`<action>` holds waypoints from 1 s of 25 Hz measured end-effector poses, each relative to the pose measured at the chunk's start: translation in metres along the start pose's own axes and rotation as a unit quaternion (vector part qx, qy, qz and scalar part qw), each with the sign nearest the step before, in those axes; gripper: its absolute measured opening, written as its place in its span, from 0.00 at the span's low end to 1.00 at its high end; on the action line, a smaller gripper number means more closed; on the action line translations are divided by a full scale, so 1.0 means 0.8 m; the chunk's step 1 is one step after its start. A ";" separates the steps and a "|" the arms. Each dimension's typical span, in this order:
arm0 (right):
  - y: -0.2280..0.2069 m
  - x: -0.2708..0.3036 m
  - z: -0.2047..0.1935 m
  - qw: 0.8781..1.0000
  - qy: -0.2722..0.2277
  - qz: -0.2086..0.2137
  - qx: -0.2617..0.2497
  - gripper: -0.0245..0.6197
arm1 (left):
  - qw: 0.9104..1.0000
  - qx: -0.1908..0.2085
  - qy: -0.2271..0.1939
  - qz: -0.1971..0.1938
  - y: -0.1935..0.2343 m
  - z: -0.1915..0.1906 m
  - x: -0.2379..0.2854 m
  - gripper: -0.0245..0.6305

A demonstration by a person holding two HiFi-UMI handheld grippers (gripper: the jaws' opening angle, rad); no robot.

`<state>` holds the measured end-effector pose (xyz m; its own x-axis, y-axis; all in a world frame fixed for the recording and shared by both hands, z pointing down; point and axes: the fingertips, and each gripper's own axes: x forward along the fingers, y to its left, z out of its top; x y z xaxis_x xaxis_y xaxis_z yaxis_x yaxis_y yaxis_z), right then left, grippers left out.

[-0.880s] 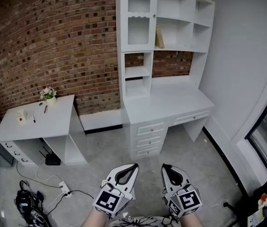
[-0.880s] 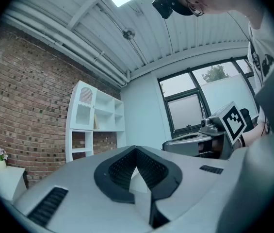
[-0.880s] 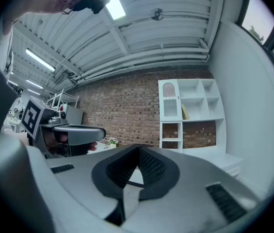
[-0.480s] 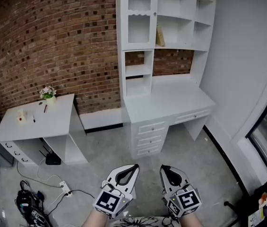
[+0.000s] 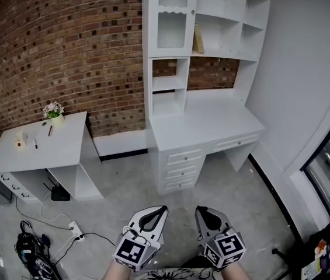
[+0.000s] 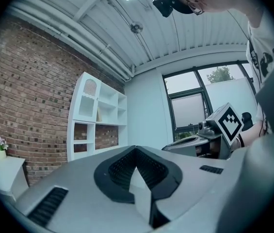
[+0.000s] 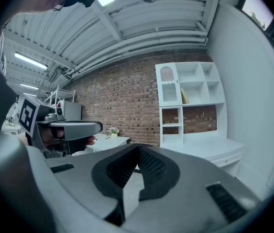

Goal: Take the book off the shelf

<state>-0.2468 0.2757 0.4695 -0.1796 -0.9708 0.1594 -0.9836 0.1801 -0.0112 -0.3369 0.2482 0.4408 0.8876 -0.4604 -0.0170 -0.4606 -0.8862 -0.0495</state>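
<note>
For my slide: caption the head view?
Left claw and right claw, both shut, face the book on the white desk hutch.

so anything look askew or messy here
The book leans tilted on the shelf rather than standing upright, and a tangle of cables sprawls on the floor by the small desk. Nothing looks spilled or damaged.

Shelf unit point(image 5: 148, 51): top row cut off by the head view's upper edge. Book point(image 5: 198, 39): cover and spine too small to read. Cabinet door point(image 5: 171, 28): contents behind its panel cannot be made out. Small items point(image 5: 18, 140) on the side bench point(image 5: 65, 142): too small to identify. Cable tangle point(image 5: 33, 252): cropped at the lower left corner.
</note>
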 end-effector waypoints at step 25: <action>-0.447 0.140 0.045 0.999 -0.018 -0.027 0.024 0.04 | 0.996 -0.033 0.027 0.080 0.052 -0.013 0.416 0.06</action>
<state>0.0840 0.0970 0.4557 -0.1268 -0.9839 0.1263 -0.9913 0.1211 -0.0513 -0.0606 0.0578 0.4438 0.8022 -0.5960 0.0344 -0.5968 -0.8023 0.0162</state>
